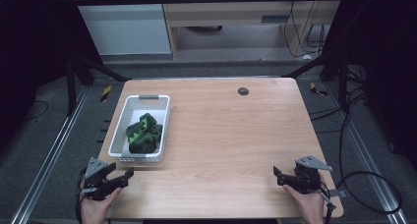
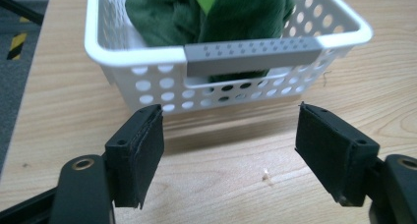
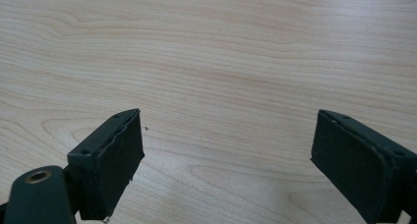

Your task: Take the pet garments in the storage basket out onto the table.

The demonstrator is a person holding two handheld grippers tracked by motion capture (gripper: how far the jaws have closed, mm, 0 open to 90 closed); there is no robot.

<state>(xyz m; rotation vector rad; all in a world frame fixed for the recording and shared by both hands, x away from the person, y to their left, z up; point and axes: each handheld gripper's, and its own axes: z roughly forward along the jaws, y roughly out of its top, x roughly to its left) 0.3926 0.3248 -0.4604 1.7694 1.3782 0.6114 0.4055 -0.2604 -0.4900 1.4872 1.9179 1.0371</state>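
- My left gripper [image 2: 231, 153] is open, holding nothing, just in front of the white basket [image 2: 147, 81] on the surface.
- My right gripper [image 3: 226, 155] is open too.
- The green cloth [image 1: 143, 133] inside looks soft and light; I'd pinch a top fold.

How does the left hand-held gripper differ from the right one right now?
The left hand-held gripper sits at the table's near left corner, facing the white basket; the right hand-held gripper sits near the right corner, facing bare table. The left's jaws look a little narrower apart than the right's. Both are open and hold nothing.
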